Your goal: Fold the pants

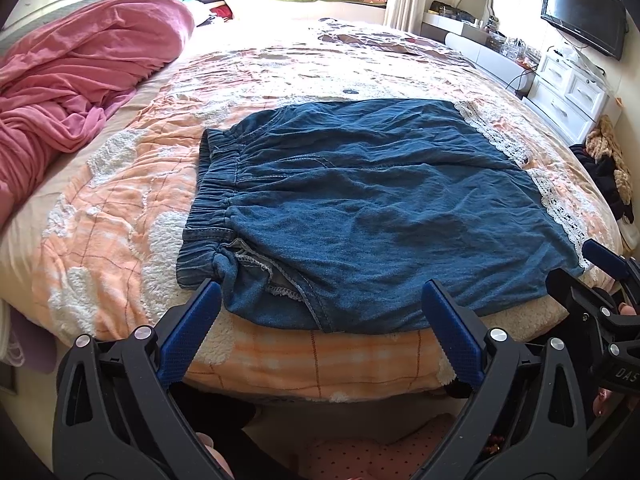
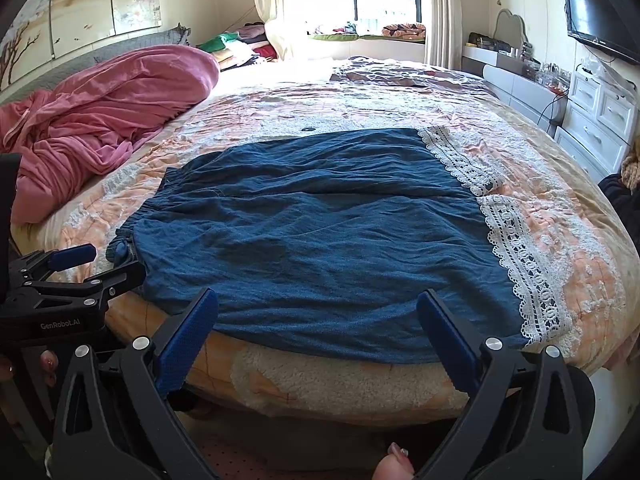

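Blue denim pants [image 1: 360, 208] lie flat across the bed, elastic waistband [image 1: 212, 200] at the left and white lace hems [image 1: 560, 208] at the right. The same pants [image 2: 320, 232] fill the middle of the right wrist view, lace hems [image 2: 516, 248] at the right. My left gripper [image 1: 322, 300] stands open just over the near edge of the pants by the waistband corner, nothing between its fingers. My right gripper [image 2: 318, 310] is open over the near edge closer to the hems, also empty. Each gripper shows in the other's view: the right gripper [image 1: 600, 276] and the left gripper [image 2: 84, 268].
A crumpled pink blanket [image 1: 80, 80] is heaped at the left of the bed. The orange and white quilt [image 1: 120, 208] covers the bed. White drawers [image 1: 572, 92] and a wall television [image 1: 584, 16] stand at the right. Folded clothes [image 2: 240, 44] sit by the window.
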A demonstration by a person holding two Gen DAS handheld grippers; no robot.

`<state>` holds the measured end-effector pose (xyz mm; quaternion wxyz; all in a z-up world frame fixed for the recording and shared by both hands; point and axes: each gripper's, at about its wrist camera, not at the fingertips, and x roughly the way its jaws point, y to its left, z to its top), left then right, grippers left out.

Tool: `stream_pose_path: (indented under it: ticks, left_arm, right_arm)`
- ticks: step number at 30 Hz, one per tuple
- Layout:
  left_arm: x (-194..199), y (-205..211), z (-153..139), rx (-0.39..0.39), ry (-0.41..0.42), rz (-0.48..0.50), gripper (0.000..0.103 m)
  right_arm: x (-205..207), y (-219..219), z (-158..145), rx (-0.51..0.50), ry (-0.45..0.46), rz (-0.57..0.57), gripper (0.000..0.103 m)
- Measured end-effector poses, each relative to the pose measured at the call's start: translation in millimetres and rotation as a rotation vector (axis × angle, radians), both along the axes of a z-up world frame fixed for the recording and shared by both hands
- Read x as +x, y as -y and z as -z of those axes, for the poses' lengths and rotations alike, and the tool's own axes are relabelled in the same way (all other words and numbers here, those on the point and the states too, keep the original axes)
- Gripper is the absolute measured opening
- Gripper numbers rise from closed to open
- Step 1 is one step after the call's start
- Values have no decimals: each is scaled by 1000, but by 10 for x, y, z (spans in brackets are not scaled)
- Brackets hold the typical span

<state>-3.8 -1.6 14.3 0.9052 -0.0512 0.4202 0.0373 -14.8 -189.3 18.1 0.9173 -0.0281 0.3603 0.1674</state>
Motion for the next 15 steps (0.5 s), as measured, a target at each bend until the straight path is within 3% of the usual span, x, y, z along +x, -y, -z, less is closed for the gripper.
stream_pose_path:
  ticks: [15]
  left_arm:
    - [13, -24, 7, -4, -2, 0, 94]
  right_arm:
    - [101, -60, 13, 0, -23, -22, 99]
